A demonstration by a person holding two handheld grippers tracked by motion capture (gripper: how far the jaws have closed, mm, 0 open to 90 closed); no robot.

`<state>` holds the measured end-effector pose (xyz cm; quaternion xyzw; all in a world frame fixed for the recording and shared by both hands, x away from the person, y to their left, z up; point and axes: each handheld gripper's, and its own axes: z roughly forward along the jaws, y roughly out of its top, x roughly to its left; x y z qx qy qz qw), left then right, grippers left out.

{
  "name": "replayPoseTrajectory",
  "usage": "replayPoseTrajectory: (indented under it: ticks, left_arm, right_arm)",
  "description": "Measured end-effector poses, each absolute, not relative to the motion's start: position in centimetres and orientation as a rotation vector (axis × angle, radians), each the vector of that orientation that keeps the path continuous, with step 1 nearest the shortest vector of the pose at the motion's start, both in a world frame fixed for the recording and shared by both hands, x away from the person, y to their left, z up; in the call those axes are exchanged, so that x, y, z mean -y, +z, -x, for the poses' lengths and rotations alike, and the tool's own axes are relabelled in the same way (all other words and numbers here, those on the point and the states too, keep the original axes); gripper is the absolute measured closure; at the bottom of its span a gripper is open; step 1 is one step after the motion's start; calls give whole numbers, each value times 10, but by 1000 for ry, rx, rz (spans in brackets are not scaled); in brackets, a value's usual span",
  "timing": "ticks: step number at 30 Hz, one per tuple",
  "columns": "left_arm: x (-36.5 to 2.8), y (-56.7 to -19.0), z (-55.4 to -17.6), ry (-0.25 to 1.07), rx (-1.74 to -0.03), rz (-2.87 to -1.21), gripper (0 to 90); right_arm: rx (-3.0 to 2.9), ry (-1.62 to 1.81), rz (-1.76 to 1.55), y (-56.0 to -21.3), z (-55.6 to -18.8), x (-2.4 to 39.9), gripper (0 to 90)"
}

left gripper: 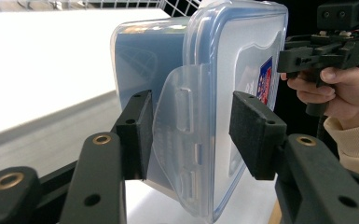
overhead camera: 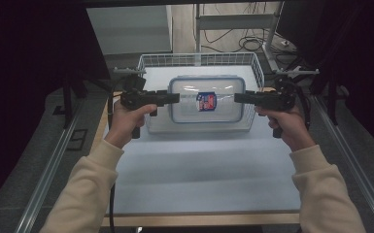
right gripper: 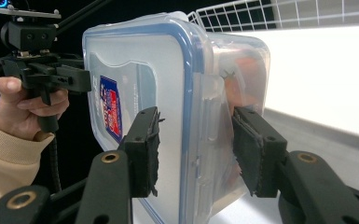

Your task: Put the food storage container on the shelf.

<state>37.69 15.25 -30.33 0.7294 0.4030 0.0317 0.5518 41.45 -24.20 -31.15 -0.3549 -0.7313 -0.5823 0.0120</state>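
Plastic container (overhead camera: 207, 101) between 2 spread claws, left claw (overhead camera: 175, 97) and right claw (overhead camera: 238, 97), above wire basket (overhead camera: 200, 59).

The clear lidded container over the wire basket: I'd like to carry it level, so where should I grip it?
Grip the container at its two short ends, one gripper from each side, jaws straddling the lid's latch flaps. The long, flat body balances best held end to end.

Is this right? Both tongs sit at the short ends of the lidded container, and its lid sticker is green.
Not quite: the sticker on the lid is red and blue, not green, as the high view shows. The rest holds: the left tongs and right tongs sit at opposite short ends of the lidded container.
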Motion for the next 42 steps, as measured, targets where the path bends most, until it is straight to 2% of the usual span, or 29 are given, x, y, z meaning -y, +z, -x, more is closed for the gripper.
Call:
replayPoseTrajectory:
  ticks: [26, 42]
  left_arm:
    - [-171, -282, -452, 51, -965, -1678, 515]
    - [-175, -298, -481, 8, -1011, -1678, 514]
  right_arm:
    - [2305, -1793, 1097, -276, -491, 224, 528]
    - [2268, -1733, 1149, -291, -526, 219, 524]
